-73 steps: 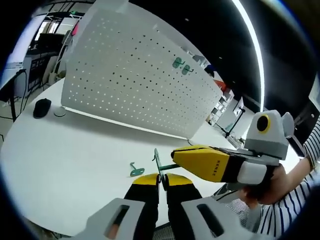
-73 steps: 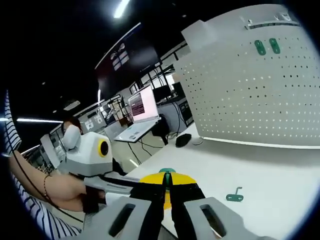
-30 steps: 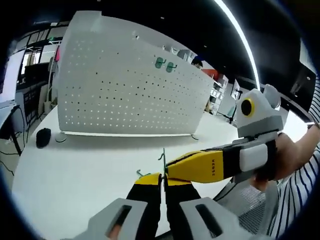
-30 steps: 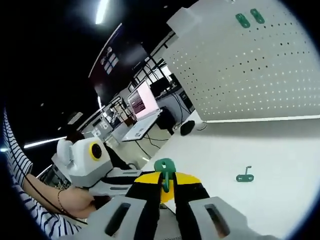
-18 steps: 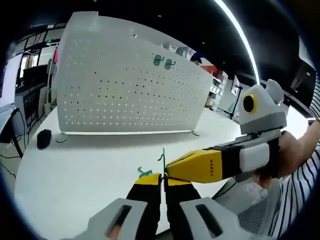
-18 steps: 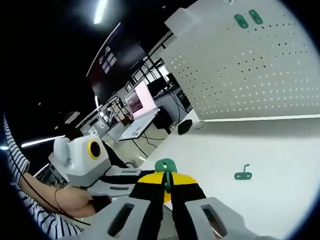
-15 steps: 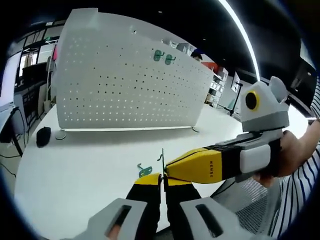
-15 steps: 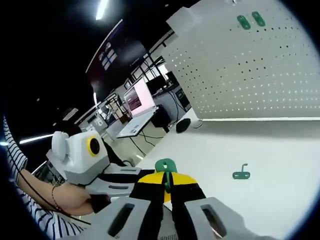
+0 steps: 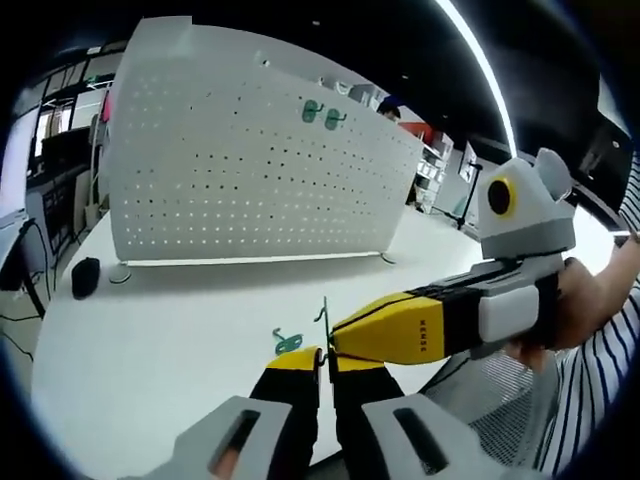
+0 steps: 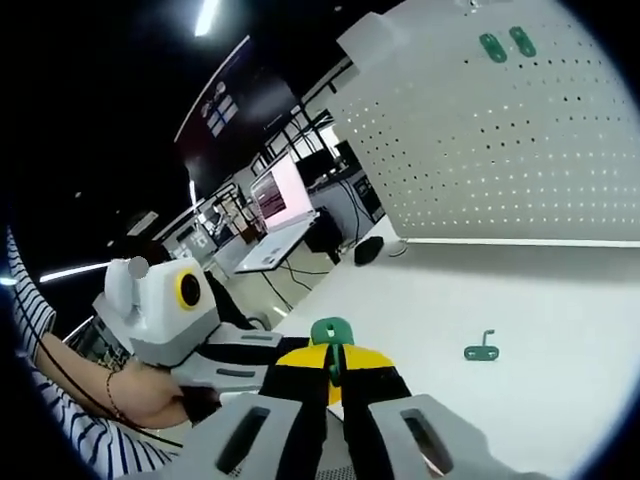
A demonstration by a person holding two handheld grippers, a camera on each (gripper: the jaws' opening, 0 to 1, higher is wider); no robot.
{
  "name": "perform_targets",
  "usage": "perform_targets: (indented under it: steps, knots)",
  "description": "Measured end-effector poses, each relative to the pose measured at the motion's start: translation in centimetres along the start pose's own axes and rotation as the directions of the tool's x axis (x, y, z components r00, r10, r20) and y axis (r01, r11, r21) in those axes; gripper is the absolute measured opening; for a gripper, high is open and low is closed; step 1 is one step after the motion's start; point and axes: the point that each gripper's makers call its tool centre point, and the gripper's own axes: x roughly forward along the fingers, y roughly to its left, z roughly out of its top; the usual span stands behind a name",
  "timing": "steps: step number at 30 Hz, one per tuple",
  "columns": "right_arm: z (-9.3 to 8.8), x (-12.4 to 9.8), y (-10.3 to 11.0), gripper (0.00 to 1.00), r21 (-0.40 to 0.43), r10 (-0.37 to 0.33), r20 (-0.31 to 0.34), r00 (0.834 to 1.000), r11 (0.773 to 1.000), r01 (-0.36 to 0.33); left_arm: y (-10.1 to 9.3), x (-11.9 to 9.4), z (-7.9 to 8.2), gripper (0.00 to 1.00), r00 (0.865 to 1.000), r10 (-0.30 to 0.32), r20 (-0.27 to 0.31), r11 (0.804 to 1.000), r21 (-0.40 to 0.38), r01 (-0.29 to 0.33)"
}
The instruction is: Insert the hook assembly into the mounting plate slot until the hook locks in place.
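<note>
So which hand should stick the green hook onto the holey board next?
Probably the right gripper: its fingers are shut on the green hook piece, pointing toward the pegboard. The left gripper pinches the same piece's thin edge.

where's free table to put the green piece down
Bare white table lies between the pegboard foot and the loose green hook, and beyond that hook. Crowded where both grippers meet at the near edge.
</note>
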Motion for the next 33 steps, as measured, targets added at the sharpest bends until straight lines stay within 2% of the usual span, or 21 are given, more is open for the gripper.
perform_targets:
  steps: [3,6,8,14,16,19,23,25,28,33]
  knots:
    - [0.3,-0.2,-0.2,0.0,-0.014,-0.008,0.011,1.0,1.0,0.008,-0.4,0.1,0.2,0.06,1.0,-0.025,0.011,1.0,0.01,0.025]
    - [0.9,-0.5,-0.3,0.0,-0.028,-0.018,0.028,0.999,0.999,0.019,-0.6,0.2,0.0,0.13,0.999,-0.038,0.002,0.999,0.016,0.037]
    - [1.3,-0.6,-0.5,0.0,-0.029,-0.018,0.039,0.999,0.999,0.02,-0.6,0.1,0.4,0.23,0.999,-0.033,0.026,0.999,0.036,0.032]
    - [2.3,-0.8,-1.1,0.0,-0.045,-0.03,0.064,0.998,0.998,0.033,-0.2,0.0,1.0,0.48,0.998,-0.03,0.06,1.0,0.007,0.03]
    - [2.6,-0.9,-1.3,0.0,-0.063,-0.037,0.071,0.997,0.997,0.042,-0.2,0.0,1.1,0.54,0.997,-0.026,0.066,1.0,0.007,0.025]
    - [2.8,-1.0,-1.5,0.0,-0.074,-0.041,0.076,0.996,0.996,0.047,-0.1,-0.1,1.3,0.56,0.997,-0.019,0.076,1.0,0.008,0.018]
    - [3.3,-0.9,-1.8,0.0,-0.106,-0.056,0.086,0.995,0.992,0.065,0.1,-0.1,1.4,0.67,0.997,-0.005,0.081,1.0,0.009,0.004]
    - [3.6,-1.0,-2.0,0.0,-0.124,-0.071,0.103,0.992,0.989,0.083,0.2,-0.2,1.5,0.69,0.996,0.012,0.084,0.999,0.039,-0.016]
    - [4.2,-1.0,-2.5,0.0,-0.139,-0.1,0.13,0.986,0.983,0.118,0.2,-0.1,1.7,0.8,0.996,0.015,0.091,0.999,0.036,-0.018]
    - [6.3,-1.3,-3.3,0.0,-0.177,-0.168,0.21,0.963,0.962,0.207,0.4,-0.1,1.7,0.88,0.995,0.017,0.098,1.0,0.01,-0.018]
